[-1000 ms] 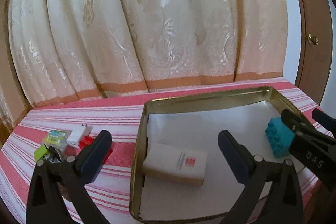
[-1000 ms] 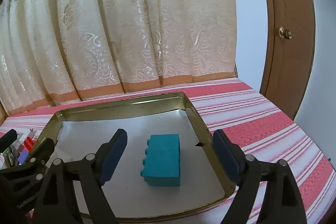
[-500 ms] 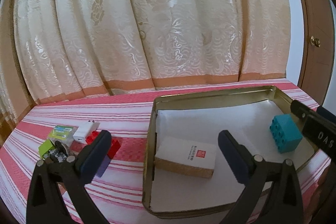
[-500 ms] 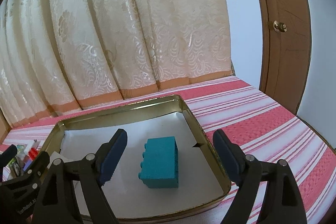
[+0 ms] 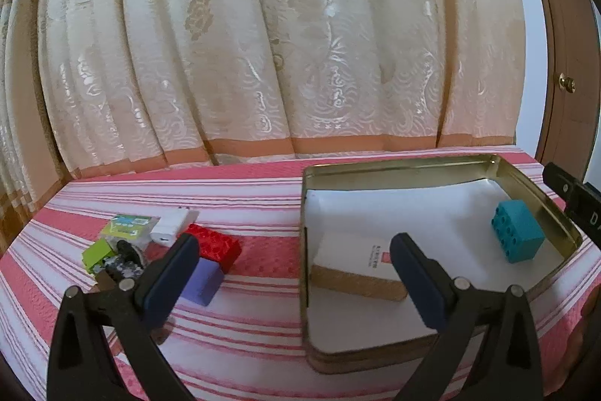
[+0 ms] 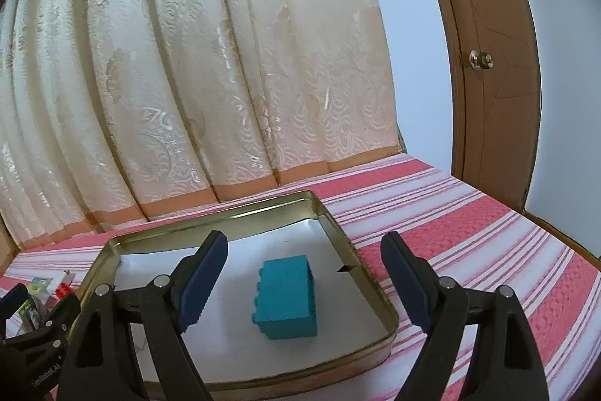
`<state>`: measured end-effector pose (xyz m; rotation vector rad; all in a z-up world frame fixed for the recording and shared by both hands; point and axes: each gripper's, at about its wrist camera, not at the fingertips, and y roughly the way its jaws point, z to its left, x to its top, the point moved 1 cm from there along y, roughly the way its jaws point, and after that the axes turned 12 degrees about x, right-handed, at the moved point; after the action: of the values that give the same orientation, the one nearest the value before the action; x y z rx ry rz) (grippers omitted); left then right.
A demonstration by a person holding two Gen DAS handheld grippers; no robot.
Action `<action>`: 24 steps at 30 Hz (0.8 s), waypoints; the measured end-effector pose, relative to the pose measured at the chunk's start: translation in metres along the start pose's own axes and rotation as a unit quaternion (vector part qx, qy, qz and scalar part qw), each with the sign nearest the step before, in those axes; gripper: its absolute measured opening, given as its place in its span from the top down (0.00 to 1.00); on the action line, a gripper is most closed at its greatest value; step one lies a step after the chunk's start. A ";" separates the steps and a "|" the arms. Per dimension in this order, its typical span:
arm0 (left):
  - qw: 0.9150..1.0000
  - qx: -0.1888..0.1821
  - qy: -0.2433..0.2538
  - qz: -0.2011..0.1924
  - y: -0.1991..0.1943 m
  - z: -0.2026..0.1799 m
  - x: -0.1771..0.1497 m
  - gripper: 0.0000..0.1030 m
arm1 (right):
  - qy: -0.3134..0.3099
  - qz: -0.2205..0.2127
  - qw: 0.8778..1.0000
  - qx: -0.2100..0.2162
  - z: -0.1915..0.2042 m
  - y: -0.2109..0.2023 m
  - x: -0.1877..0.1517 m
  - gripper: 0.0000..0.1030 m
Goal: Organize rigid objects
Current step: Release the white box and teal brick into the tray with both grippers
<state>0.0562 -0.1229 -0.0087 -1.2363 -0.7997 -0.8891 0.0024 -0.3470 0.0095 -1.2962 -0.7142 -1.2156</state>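
Gold tin tray [image 5: 413,168] already holds two things: a teal block [image 5: 517,236] near its right wall and a white box [image 5: 360,264] by its left wall. Left on the striped cloth [image 5: 244,198] are a red block [image 5: 215,245], a purple block [image 5: 204,280], a white charger [image 5: 169,229] and some small bits. Both the left gripper [image 5: 293,273] and right gripper [image 6: 304,275] stand spread wide, gripping nothing.
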 end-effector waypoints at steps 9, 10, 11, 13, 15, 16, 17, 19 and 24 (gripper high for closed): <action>1.000 0.001 -0.014 0.007 -0.002 0.025 -0.006 0.00 | -0.020 -0.020 1.000 0.004 0.027 -0.017 -0.008 0.17; 1.000 0.001 -0.015 0.007 -0.002 0.028 -0.007 0.00 | -0.024 -0.025 0.999 0.000 0.029 -0.019 -0.008 0.17; 1.000 0.001 -0.015 0.008 -0.002 0.030 -0.007 0.00 | -0.027 -0.030 0.999 -0.003 0.031 -0.021 -0.009 0.17; 1.000 0.000 -0.015 0.009 -0.002 0.033 -0.008 0.00 | -0.027 -0.035 0.999 -0.005 0.034 -0.025 -0.010 0.17; 1.000 -0.001 -0.016 0.011 -0.002 0.038 -0.010 0.00 | -0.018 -0.032 0.999 -0.001 0.036 -0.026 -0.011 0.17; 1.000 -0.002 -0.018 0.012 -0.002 0.042 -0.010 0.00 | -0.014 -0.030 0.999 0.001 0.038 -0.027 -0.012 0.17; 1.000 -0.002 -0.019 0.013 -0.001 0.044 -0.011 0.00 | -0.012 -0.029 1.000 0.002 0.041 -0.028 -0.013 0.17; 1.000 0.000 -0.022 0.016 0.000 0.051 -0.012 0.00 | -0.008 -0.026 1.000 0.009 0.048 -0.030 -0.016 0.17; 0.999 0.002 -0.027 0.024 0.004 0.065 -0.014 0.00 | -0.003 -0.014 0.999 0.032 0.072 -0.033 -0.025 0.17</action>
<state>0.0513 -0.0562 -0.0124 -1.2769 -0.8109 -0.8170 -0.0197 -0.2672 0.0116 -1.2422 -0.7714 -1.2016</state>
